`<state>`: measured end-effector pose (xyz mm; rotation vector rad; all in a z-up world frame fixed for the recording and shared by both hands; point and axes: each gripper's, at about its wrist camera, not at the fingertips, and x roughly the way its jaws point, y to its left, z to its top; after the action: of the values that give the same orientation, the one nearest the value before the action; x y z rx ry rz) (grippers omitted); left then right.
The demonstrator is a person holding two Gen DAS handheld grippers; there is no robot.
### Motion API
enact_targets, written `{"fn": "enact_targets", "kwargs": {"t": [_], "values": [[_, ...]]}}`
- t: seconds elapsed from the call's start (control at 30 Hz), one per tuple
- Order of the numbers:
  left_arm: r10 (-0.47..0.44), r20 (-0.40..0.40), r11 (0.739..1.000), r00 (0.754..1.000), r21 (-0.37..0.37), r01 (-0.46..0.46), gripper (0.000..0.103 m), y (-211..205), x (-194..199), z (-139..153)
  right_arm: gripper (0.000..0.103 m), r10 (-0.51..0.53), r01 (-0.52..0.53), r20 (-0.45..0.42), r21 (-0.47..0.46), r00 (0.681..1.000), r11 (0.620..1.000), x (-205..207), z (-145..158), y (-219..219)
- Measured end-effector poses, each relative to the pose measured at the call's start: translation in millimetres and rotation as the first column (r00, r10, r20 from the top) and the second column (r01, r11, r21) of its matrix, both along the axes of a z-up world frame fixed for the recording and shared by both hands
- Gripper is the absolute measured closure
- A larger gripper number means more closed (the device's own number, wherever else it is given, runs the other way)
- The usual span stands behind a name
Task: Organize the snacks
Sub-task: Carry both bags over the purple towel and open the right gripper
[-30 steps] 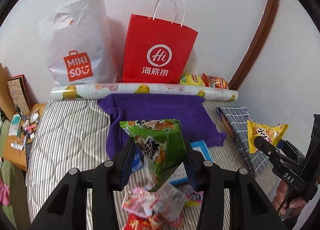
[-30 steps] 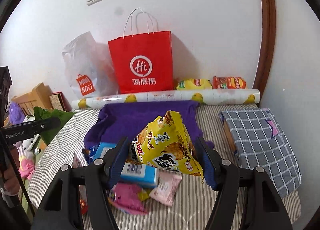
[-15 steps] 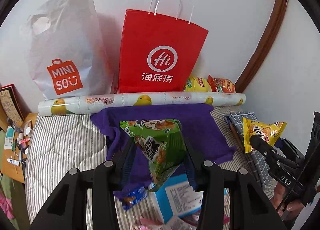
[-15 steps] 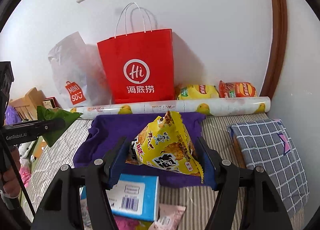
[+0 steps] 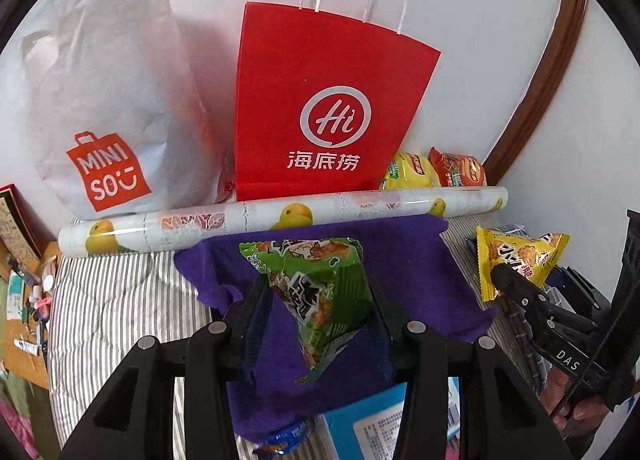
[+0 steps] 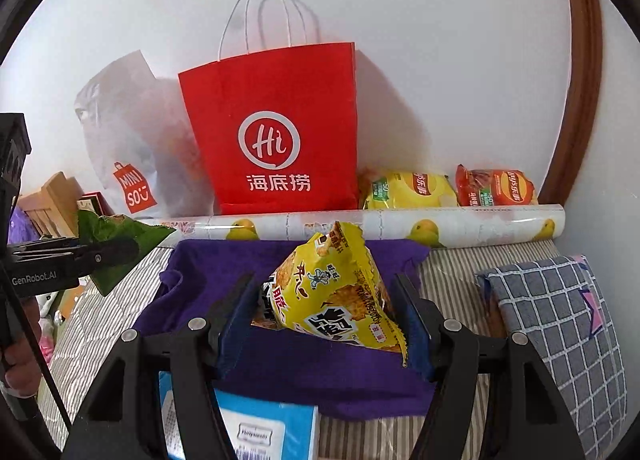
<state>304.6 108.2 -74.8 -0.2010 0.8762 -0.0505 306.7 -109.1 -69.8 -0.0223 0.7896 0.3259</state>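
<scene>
Left claw (image 5: 318, 324) was clamped partway closed on a green snack bag (image 5: 316, 292), held over a purple cloth (image 5: 420, 284). Ahead of it: patterned roll (image 5: 280, 216), red bag (image 5: 328, 108), white bag (image 5: 104, 100). To its right, the right claw (image 5: 508, 280) gripped a yellow snack bag (image 5: 516, 260).

Right claw (image 6: 324, 320) pinched the yellow snack bag (image 6: 336, 292) above the cloth (image 6: 320, 372); a blue box (image 6: 264, 432) lay below it. Two chip packs (image 6: 408, 190) sat ahead-right behind the roll (image 6: 440, 226), and the left claw (image 6: 112, 254) was off left with the green bag (image 6: 120, 232).
</scene>
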Motion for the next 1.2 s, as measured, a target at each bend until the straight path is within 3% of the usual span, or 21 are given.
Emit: {"fn": "enact_targets", "kwargs": {"t": [0.6,1.2], "values": [[0.010,-0.072,1.000,0.997,-0.009,-0.010,0.060,11,35,-45,0.037,-0.014,0.013,-0.082,-0.019,0.997,1.000,46,-50,-2],[0.029,-0.156,1.000,0.987,0.002,-0.029,0.060,16,51,-82,0.037,-0.011,0.004,-0.171,-0.040,0.985,0.999,58,-90,-2]]}}
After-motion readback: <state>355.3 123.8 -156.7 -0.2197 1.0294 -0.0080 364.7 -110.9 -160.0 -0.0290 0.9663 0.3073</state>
